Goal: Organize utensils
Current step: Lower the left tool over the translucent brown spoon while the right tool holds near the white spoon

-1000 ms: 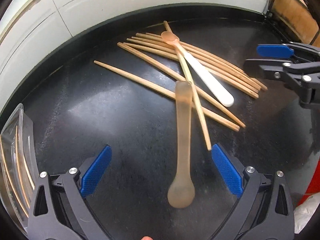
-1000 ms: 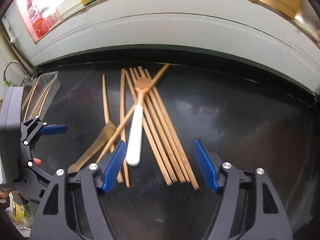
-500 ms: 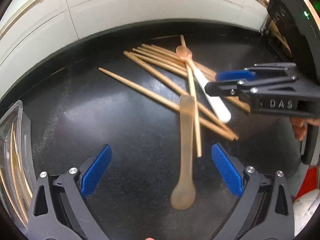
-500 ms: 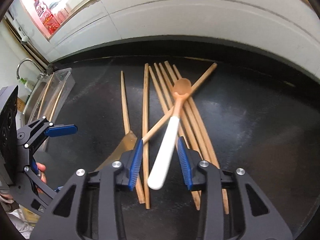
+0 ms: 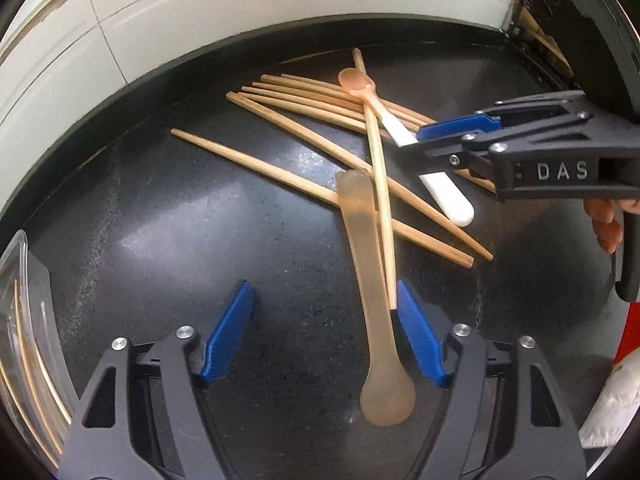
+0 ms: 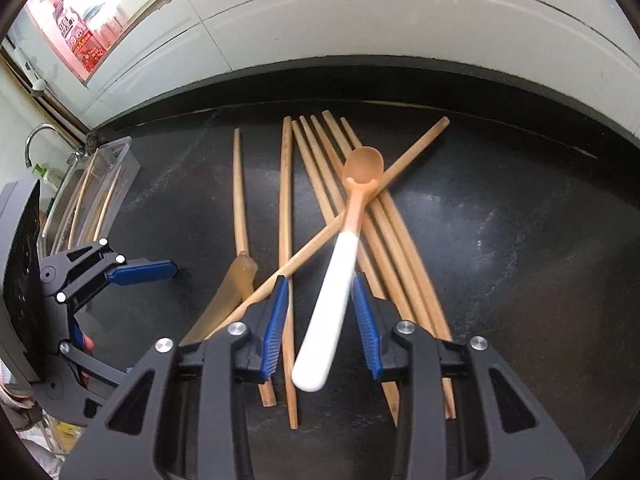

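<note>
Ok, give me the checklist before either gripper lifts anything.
1. White-handled spoon sits between the right gripper fingers: ok.
2. Those fingers pressing the handle: cannot tell.
3. Its bowl clear of the chopstick pile: not ok, it rests on them.
4. Left gripper, fingers closing, straddles the translucent spoon: ok.
5. Only that spoon between its fingers: not ok, the crossing chopstick ends right alongside.

Eight chopsticks [image 6: 285, 200] are lying loose across the middle of the frame, as far as the overlaps are letting them be counted. Two spoons [image 6: 344, 268] are lying among them. One clear tray [image 6: 120, 148] is sitting at the left edge, holding more chopsticks too blurred to count.
</note>
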`<state>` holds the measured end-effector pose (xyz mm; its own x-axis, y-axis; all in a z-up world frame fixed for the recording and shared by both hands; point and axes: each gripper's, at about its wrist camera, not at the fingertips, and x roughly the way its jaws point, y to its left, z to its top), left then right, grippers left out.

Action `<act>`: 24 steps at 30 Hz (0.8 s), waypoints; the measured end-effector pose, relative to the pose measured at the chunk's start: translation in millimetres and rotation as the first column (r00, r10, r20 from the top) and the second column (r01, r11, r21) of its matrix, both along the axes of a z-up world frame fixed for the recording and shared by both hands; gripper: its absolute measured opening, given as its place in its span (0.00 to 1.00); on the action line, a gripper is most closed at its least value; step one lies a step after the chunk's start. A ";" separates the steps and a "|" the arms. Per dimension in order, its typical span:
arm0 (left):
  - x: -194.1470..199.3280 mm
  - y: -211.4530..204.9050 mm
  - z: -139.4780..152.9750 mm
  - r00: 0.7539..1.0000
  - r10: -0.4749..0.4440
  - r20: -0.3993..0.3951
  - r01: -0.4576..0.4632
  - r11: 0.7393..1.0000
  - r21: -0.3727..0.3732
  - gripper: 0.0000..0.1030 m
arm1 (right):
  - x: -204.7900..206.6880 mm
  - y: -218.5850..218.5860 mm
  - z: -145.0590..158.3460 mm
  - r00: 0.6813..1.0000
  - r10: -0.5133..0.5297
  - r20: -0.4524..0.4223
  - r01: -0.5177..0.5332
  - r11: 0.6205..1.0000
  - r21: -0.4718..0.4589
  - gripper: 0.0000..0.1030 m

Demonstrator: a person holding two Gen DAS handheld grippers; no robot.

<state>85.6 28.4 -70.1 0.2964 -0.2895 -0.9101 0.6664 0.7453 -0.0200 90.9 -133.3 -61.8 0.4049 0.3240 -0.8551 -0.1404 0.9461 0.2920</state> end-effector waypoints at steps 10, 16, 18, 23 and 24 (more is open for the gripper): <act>-7.5 25.7 0.1 1.000 0.002 -0.001 -0.002 1.000 0.025 0.78 | 0.6 -1.2 -7.1 1.000 -0.014 -0.001 0.014 1.000 -0.021 0.33; 2.1 29.4 -0.2 1.000 0.011 0.006 -0.012 0.998 0.065 0.78 | 1.1 -3.5 -6.5 1.000 -0.016 0.014 0.017 0.998 -0.058 0.33; 0.3 23.4 0.4 1.000 -0.003 0.009 0.003 0.998 0.061 0.76 | -0.4 -1.2 -6.5 0.999 -0.022 0.028 0.024 0.997 -0.070 0.34; 6.8 14.3 4.5 0.996 0.091 0.011 -0.092 0.995 0.039 0.57 | -1.5 16.0 -7.2 0.998 -0.003 0.057 0.010 0.994 -0.111 0.59; 6.4 15.3 4.0 0.993 0.118 0.014 -0.119 0.992 0.029 0.54 | -1.8 19.2 -8.2 0.998 0.002 0.065 0.006 0.991 -0.132 0.63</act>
<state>92.0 43.7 -66.1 0.3383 -0.2241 -0.9140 0.5734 0.8192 0.0113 89.1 -114.1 -70.0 0.4618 0.2094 -0.8619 -0.1530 0.9760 0.1552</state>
